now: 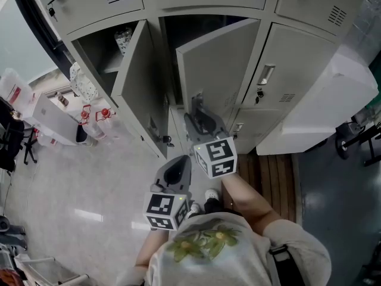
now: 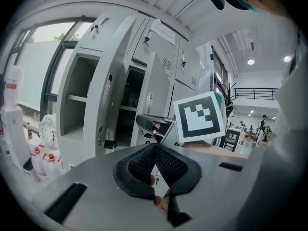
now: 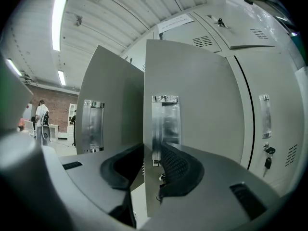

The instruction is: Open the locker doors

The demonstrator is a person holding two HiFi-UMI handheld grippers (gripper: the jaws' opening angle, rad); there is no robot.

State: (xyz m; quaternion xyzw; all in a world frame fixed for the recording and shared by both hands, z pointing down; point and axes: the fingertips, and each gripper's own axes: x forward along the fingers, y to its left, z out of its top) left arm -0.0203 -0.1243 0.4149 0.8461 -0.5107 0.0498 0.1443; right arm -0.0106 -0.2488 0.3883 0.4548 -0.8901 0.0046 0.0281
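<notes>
- The right gripper (image 3: 147, 165) has its jaws closed on the free edge of the middle door (image 1: 217, 64), one pad on each face beside the metal handle plate. I'd say that grip is for swinging the door wider.
- The left gripper (image 2: 155, 150) is held low and back, jaws together and empty, out of the door's path.
- The left door (image 1: 136, 82) stands wide open. The right-hand door (image 1: 292, 64) is shut, a key in its lock.
- The lockers stand on a pale glossy floor (image 1: 89, 177), with red-capped bottles (image 1: 95, 115) nearby.
</notes>
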